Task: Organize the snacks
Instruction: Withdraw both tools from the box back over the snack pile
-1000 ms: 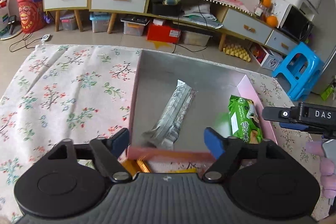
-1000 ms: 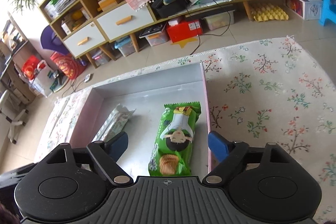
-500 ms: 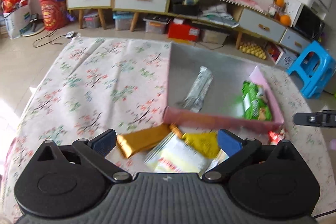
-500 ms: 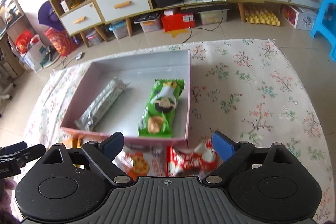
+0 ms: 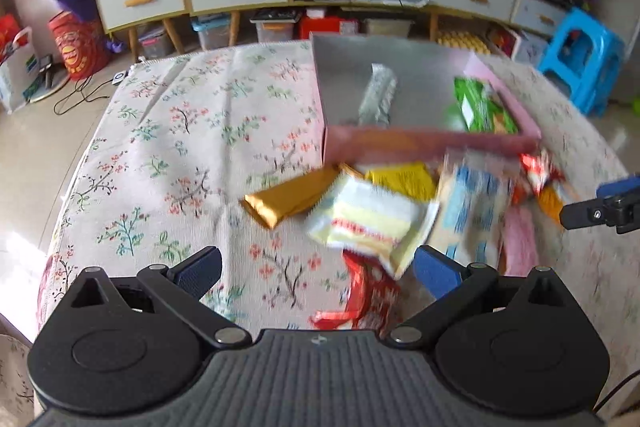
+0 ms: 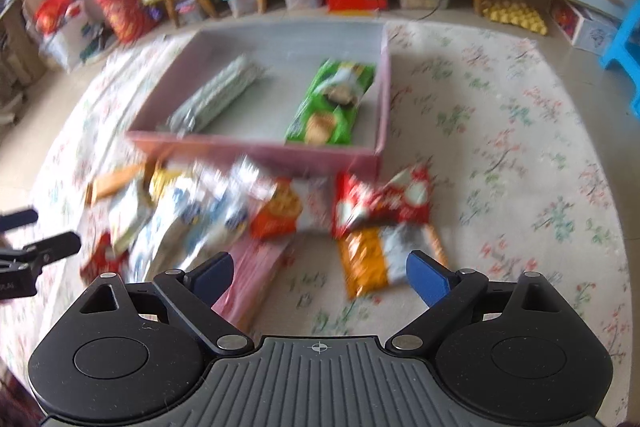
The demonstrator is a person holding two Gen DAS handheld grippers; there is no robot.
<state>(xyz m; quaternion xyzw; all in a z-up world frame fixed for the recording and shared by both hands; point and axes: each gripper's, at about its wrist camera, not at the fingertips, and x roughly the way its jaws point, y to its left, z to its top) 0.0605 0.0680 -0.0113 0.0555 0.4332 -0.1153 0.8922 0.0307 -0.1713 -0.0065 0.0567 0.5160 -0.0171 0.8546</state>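
Floral cloth is carrying a loose snack pile beside my pink box, already holding two packets. I am hovering left gripper and right gripper, both spread and empty, choosing the next packet; likely the nearest.

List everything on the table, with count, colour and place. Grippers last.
box: 1, pink outside, grey inside, far side of the tablecloth
silver packet: 1, in the box, left part
green packet: 1, in the box, right part
gold packet: 1, left end of the pile before the box
other loose packets: several, blurred, red, orange, yellow, white-blue, pink, in that pile
tablecloth: 1, floral, under everything
left gripper: open, empty
right gripper: open, empty
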